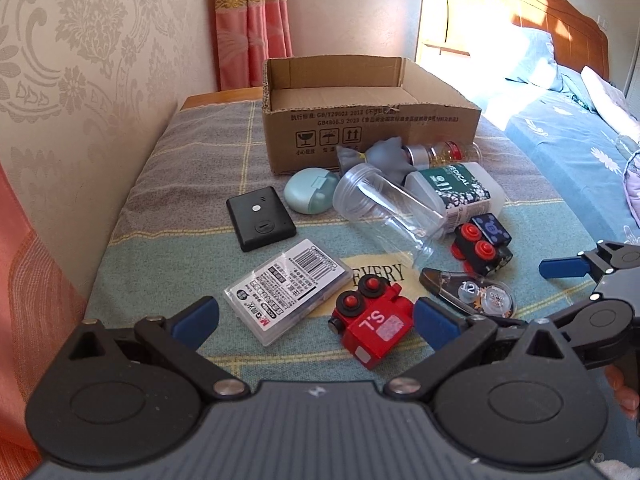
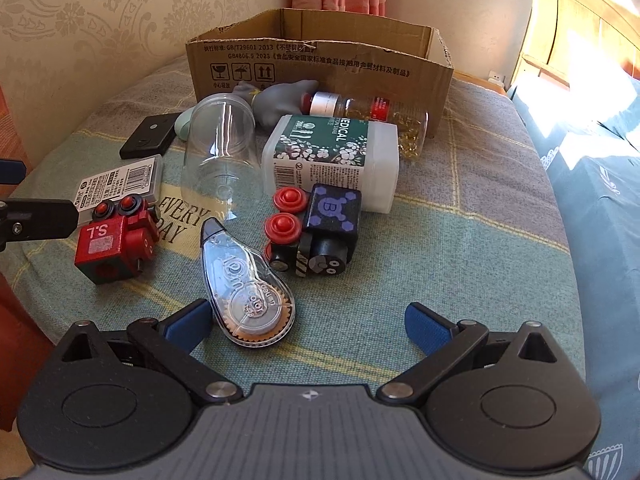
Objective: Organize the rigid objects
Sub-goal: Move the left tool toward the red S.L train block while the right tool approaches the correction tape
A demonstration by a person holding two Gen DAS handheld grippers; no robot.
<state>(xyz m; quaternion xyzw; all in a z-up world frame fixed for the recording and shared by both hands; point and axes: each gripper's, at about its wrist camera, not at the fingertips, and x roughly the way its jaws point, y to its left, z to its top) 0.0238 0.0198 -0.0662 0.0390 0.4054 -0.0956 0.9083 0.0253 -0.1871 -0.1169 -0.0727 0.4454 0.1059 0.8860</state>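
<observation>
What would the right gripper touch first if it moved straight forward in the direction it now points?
Probably the correction tape dispenser: it lies just ahead of the open right gripper, close to its left finger. Through the middle of the gap, the cloth looks free up to the black toy train. Depth is uncertain.

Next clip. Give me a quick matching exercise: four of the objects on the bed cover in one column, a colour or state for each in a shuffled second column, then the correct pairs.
Things:
1. toy train marked S.L
2. clear jar
3. cardboard box
4. flat square device

Colour or state:
A. black, lying flat
B. red, tipped on its side, wheels up
C. open at the top, standing behind the other things
D. transparent, on its side, no lid

Pairs: 1-B, 2-D, 3-C, 4-A
</observation>
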